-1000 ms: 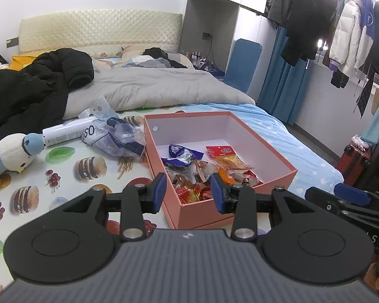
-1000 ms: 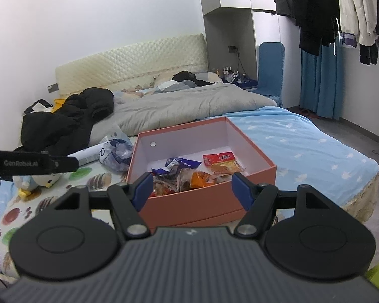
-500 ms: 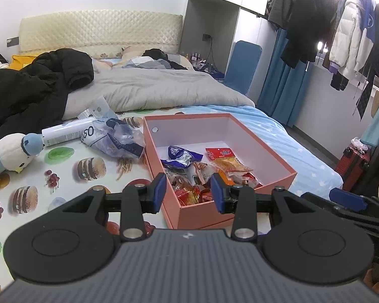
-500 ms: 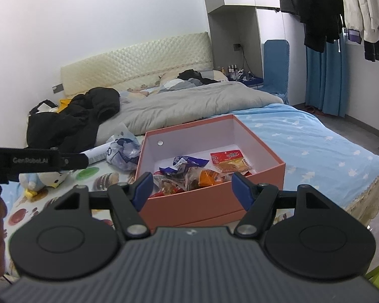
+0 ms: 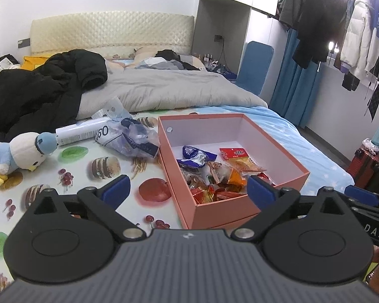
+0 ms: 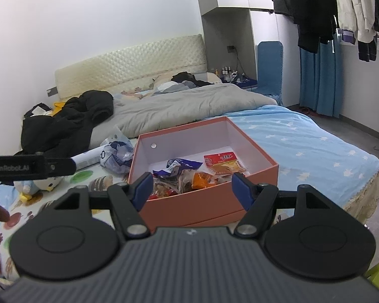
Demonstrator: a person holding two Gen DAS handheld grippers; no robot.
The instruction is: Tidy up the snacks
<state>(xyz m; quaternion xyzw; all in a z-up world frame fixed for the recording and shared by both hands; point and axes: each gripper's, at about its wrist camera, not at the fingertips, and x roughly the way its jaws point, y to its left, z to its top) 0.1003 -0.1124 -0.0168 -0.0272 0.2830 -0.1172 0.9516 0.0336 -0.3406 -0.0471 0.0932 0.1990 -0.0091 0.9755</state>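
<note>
A pink open box (image 5: 278, 160) stands on the bed and holds several snack packets (image 5: 214, 174), among them a blue one (image 5: 194, 155) and a red and orange one (image 5: 236, 155). The box (image 6: 255, 149) and the packets (image 6: 189, 174) also show in the right wrist view. My left gripper (image 5: 188, 189) is open wide and empty, above the box's near left corner. My right gripper (image 6: 193, 185) is open and empty, before the box's near wall.
A clear plastic bag (image 5: 131, 136), a white tube (image 5: 80, 132) and a plush penguin (image 5: 17, 152) lie left of the box on a fruit-print sheet (image 5: 101, 174). A black coat (image 5: 45, 91) and grey duvet (image 5: 164, 91) lie behind. Clothes hang at right.
My left gripper has opened from a narrow gap to wide. Both grippers have drawn back and risen a little, so the box sits farther off.
</note>
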